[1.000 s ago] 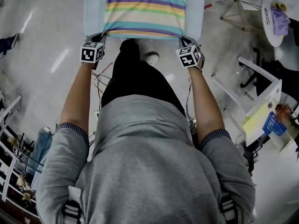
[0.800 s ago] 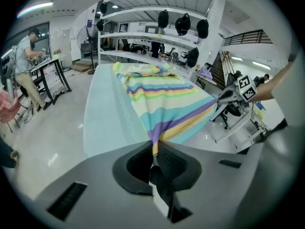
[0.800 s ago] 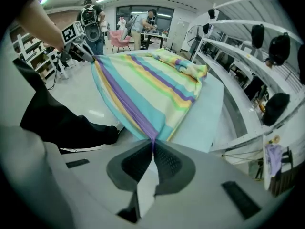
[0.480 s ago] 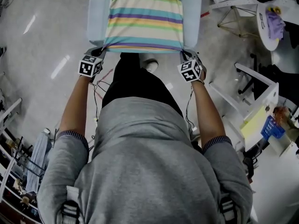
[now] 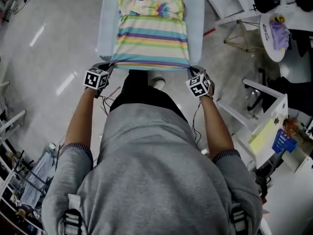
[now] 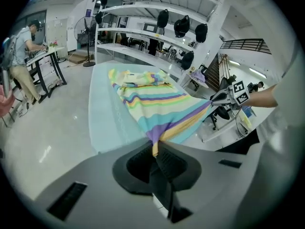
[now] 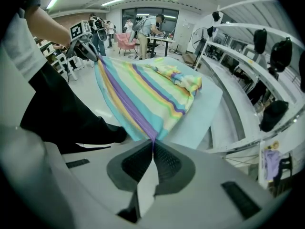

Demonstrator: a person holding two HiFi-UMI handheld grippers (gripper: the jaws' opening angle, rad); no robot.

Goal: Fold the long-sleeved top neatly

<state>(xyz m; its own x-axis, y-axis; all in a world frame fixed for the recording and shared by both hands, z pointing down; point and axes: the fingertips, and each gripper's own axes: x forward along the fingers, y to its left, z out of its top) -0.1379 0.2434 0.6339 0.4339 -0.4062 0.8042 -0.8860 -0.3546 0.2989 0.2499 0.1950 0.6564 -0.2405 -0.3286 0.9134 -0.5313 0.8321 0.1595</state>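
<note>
The striped top [image 5: 151, 31] in pastel yellow, teal and purple lies on a light blue table [image 5: 195, 13], its neck end far from me and bunched a little. Its near hem is lifted and stretched between my two grippers. My left gripper [image 5: 108, 66] is shut on the hem's left corner [image 6: 155, 138]. My right gripper [image 5: 191, 70] is shut on the right corner [image 7: 152, 138]. In the left gripper view the right gripper [image 6: 220, 97] shows at the far corner; in the right gripper view the left gripper [image 7: 90, 51] shows likewise.
White chairs and a frame [image 5: 266, 102] stand to the right of the table, with a round white table [image 5: 274, 31] beyond. Shelving with dark bags [image 6: 183, 25] runs behind the table. People stand at desks in the background [image 7: 147, 27].
Both grippers have risen with the hem held taut. More of the top, up to its neck, has come into the head view.
</note>
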